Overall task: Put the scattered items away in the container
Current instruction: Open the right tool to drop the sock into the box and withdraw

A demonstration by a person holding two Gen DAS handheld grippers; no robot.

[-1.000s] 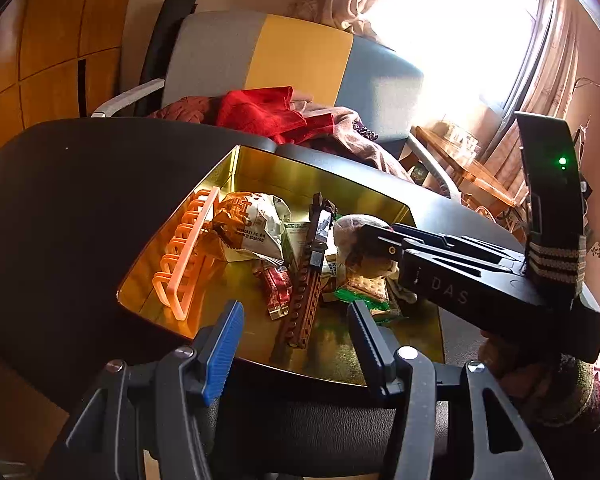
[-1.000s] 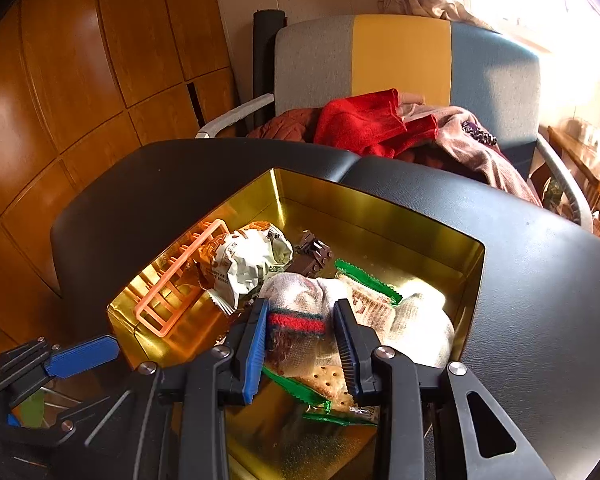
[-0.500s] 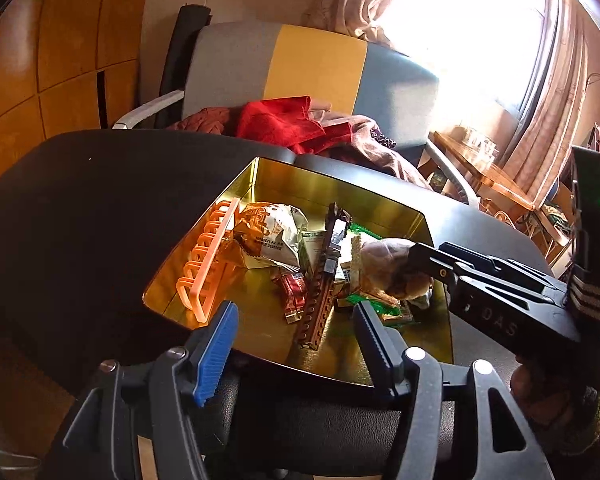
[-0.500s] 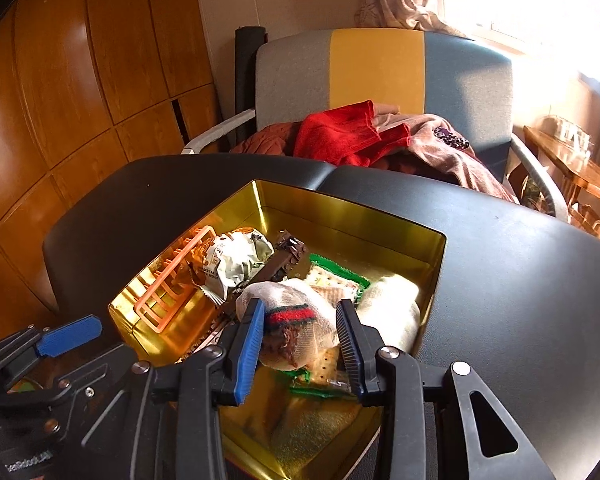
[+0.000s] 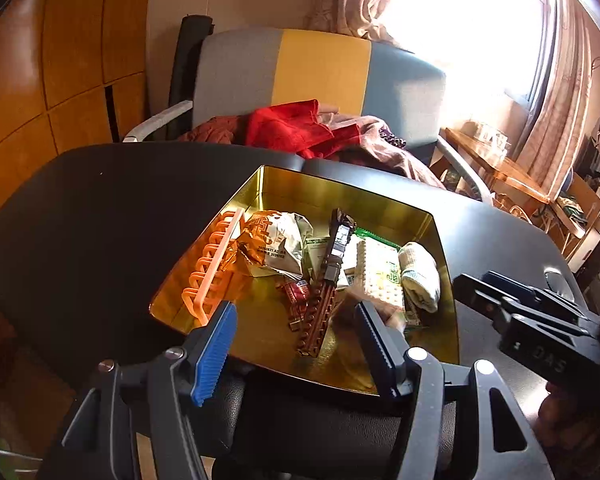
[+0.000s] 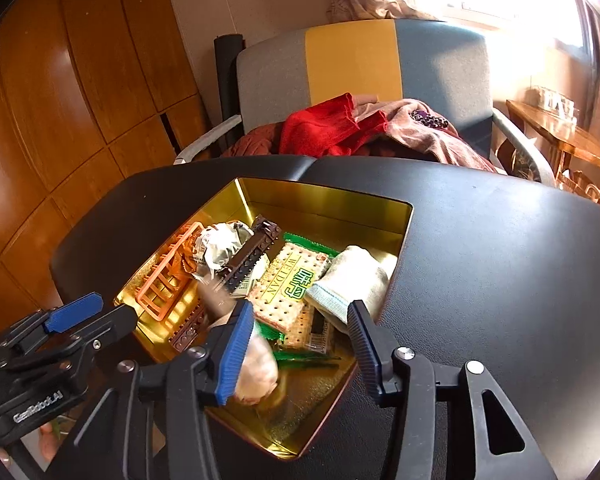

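— Over the gold tin [image 6: 332, 200], what is the right gripper [image 6: 300, 330] doing?
— Its jaws have just been opening. A pale bundle [image 6: 256, 372], blurred, sits just beside the blue pad above the tin's floor; the far pad is clear of it, so nothing is clamped.
— And the left gripper [image 5: 296, 334]?
— Spread wide after opening further, empty, hovering at the tin's near edge.
— What lies inside?
— An orange rack [image 5: 214, 264] against the left wall, a crumpled wrapper [image 5: 280, 240], a brown brick strip [image 5: 320, 308], a cracker pack [image 6: 288, 284] and a rolled sock [image 6: 352, 276].
— Where is the tin?
— On the black table [image 6: 500, 260], before a chair [image 6: 352, 52] heaped with clothes.
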